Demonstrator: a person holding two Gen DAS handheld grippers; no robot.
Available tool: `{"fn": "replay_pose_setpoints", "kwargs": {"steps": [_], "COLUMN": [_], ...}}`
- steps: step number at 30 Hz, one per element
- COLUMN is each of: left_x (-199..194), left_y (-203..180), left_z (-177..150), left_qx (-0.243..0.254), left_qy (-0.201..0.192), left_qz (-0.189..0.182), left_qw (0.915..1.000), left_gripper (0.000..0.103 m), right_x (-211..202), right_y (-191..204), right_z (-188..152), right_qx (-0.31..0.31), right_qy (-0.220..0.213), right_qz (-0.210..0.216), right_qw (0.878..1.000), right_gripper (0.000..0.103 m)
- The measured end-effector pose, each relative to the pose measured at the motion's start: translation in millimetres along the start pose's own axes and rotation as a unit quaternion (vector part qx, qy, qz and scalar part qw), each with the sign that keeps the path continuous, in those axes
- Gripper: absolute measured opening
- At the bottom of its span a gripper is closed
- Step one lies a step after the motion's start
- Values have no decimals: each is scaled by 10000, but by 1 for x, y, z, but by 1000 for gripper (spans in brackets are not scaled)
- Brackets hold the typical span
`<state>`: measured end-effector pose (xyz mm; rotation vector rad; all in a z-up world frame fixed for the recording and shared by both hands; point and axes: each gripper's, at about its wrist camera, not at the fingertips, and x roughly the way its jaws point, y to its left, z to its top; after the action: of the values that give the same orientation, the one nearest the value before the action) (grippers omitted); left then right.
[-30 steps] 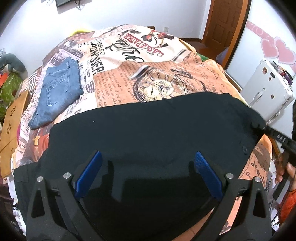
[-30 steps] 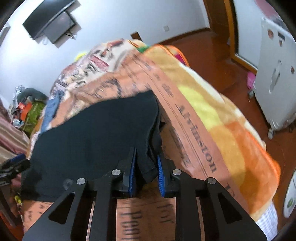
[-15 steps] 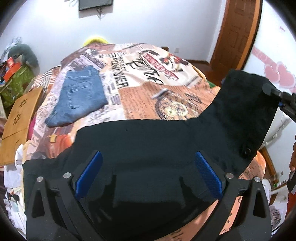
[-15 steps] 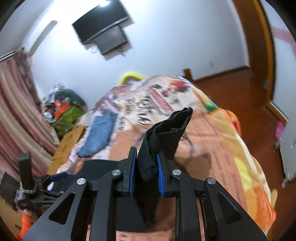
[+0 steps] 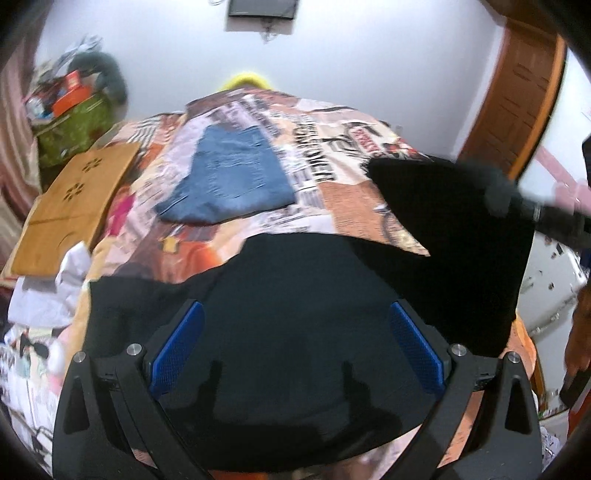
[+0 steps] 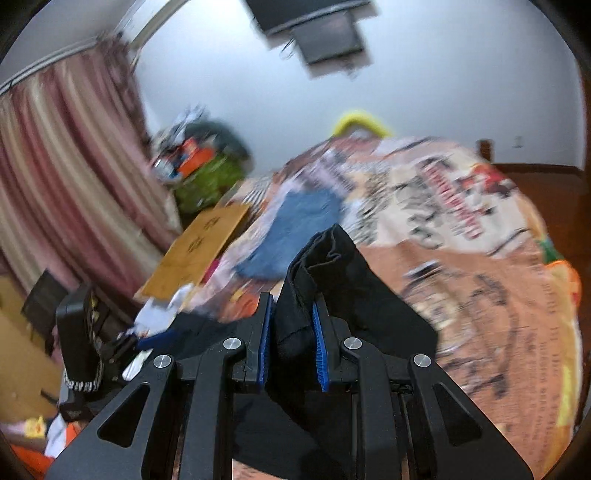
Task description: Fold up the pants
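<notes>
Here we see the black pants (image 5: 295, 332) spread over the near end of the bed (image 5: 351, 206), which is covered by a printed quilt with newspaper-style lettering. Our right gripper (image 6: 291, 339) has its fingers (image 6: 264, 339) pinched on a bunched corner of the pants (image 6: 332, 280), and the cloth stands up in a peak between and above the blue pads. In the left wrist view that same corner hangs as a raised black flap on the right, lifted clear of the quilt, with the right gripper's dark tip (image 5: 532, 210) reaching in from the edge; the picture is blurred there.

Our left gripper (image 5: 295, 350) hovers over the flat part of the pants with its fingers (image 5: 177, 347) spread wide. Nothing lies between the pads, and we cannot tell whether their tips touch the cloth.

Further up the bed a folded pair of blue jeans (image 5: 232, 181) lies flat on the quilt, well apart from the black pants. Beside the bed on the left lies a wooden board (image 5: 74, 206) with small flower-shaped cutouts, and behind it a green bag (image 5: 74, 122) heaped with clutter stands near the wall. A dark screen (image 5: 262, 9) is mounted high on the white wall, a wooden door (image 5: 517, 92) is at the far right, and a striped pink curtain (image 6: 62, 177) hangs on the left in the right wrist view.
</notes>
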<state>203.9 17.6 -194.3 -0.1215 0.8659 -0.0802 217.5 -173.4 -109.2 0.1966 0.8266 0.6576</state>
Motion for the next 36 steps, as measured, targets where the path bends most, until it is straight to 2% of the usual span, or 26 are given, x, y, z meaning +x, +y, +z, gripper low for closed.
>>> {"fn": "replay_pose_setpoints", "kwargs": {"steps": [6,10,13,15,16,20,23,26,28,31,34,36], "left_x": [-1,1,1,0,-1,-3,1,13,26,57,86,103], "left_y": [38,55,55,52,50,29,8,-16,-30,-51,-65,-73], "left_z": [-12,-20,-20,-16,-13,5,20,34,42,51,55,55], "left_qx": [-416,-676,-664,-614,-577,-287,35,320,447,676,770,871], "left_qy": [107,216,232,210,184,51,-27,10,128,537,850,1000], "left_qz": [311,390,482,523,526,528,486,346,179,-27,-44,69], "left_qw": [9986,9967,9964,9965,9968,9982,9988,9989,9988,9963,9934,9911], "left_gripper": [101,101,101,101,101,101,101,101,101,101,101,101], "right_x": [73,94,90,83,76,46,26,18,18,22,33,50], "right_y": [28,36,36,33,33,17,-7,-33,-49,-71,-90,-100], "right_z": [-55,-79,-79,-73,-70,-50,-32,-20,-15,-11,-14,-19], "right_qx": [-130,-386,-480,-414,-415,-367,-313,-238,-206,-205,-172,-132], "right_qy": [1182,1679,1659,1564,1447,1019,702,568,553,602,786,983], "right_qz": [432,315,322,325,283,119,-189,-477,-633,-790,-911,-938], "right_qw": [9920,9845,9844,9863,9882,9940,9969,9970,9962,9948,9926,9906], "right_gripper": [18,22,31,47,49,50,50,50,50,50,50,50]}}
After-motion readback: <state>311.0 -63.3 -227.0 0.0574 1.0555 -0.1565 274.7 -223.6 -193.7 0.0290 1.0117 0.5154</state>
